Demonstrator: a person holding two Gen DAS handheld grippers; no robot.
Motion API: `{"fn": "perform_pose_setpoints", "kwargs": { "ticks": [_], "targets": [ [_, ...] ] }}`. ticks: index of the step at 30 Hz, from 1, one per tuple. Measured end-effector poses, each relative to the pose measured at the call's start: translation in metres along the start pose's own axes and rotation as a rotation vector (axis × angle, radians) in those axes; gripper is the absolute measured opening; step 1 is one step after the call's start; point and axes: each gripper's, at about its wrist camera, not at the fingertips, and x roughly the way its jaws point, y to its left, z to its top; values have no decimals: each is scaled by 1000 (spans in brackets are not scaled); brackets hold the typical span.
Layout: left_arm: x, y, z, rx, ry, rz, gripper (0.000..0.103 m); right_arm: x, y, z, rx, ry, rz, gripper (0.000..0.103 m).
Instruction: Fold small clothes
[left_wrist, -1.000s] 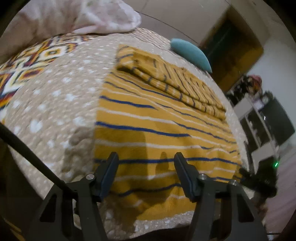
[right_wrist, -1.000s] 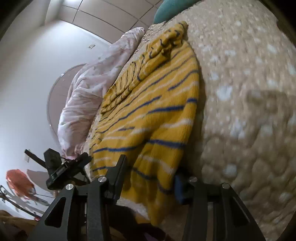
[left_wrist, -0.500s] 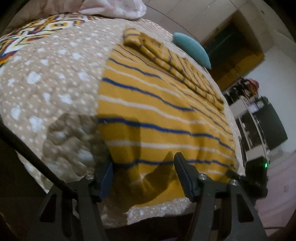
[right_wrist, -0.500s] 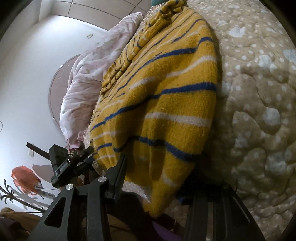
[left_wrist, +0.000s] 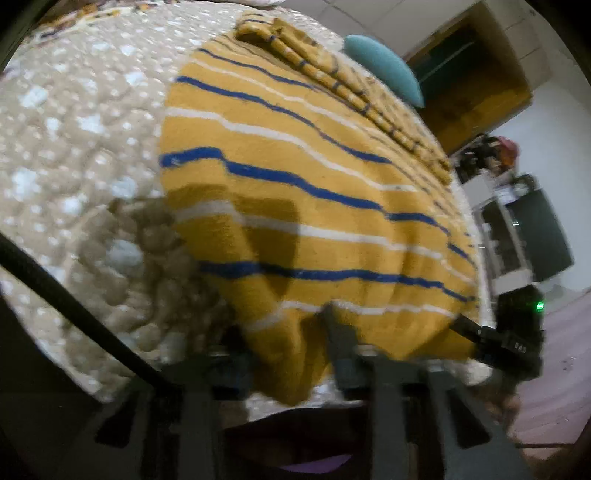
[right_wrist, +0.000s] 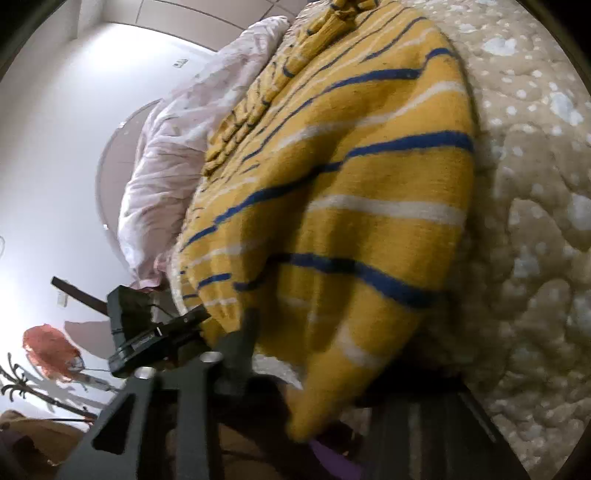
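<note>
Yellow striped sweater (left_wrist: 303, 206) hem on bed (left_wrist: 74, 147) | left hand-held gripper (left_wrist: 291, 354) and right hand-held gripper (right_wrist: 314, 373), wide a second before, were closing on it | fold could be started

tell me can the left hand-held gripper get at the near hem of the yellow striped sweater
Likely yes: the left hand-held gripper is already at the near hem of the yellow striped sweater, its jaws closing with bunched fabric between them and nothing blocking it.

A beige quilted bedspread with pale dots (left_wrist: 74, 155) covered the bed. A crumpled pale pink duvet (right_wrist: 166, 158) lay against the white wall (right_wrist: 55, 147). A teal rounded cushion (left_wrist: 384, 77) sat near a dark wooden doorway (left_wrist: 476, 85), beside white shelving (left_wrist: 506, 240).
</note>
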Motion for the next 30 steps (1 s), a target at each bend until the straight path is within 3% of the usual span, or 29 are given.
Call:
{"fn": "perform_pose_setpoints", "kwargs": {
  "ticks": [3, 9, 12, 15, 18, 23, 27, 30],
  "targets": [
    [-22, -8, -1, 22, -35, 22, 8, -10, 0, 0, 13, -7, -1, 7],
    [-73, -47, -17, 222, -154, 104, 8, -50, 35, -22, -115, -7, 28, 6],
    [-73, -54, -16, 269, -148, 127, 8, -54, 44, -21, -136, -19, 26, 6],
    [-75, -59, 5, 286, -154, 124, 8, -50, 53, -6, -166, -14, 38, 6],
    [-81, -66, 51, 279, -213, 106, 8, -55, 66, 29, -218, -53, 63, 6],
    [-65, -88, 154, 296, -321, 134, 8, -53, 100, 125, -320, -182, 16, 6],
    [-13, -99, 247, 271, -324, 212, 8, -23, 116, 213, -344, -252, -84, 6],
    [28, -96, 291, 237, -283, 265, 8, 2, 107, 261, -308, -257, -143, 6]
  ]
}}
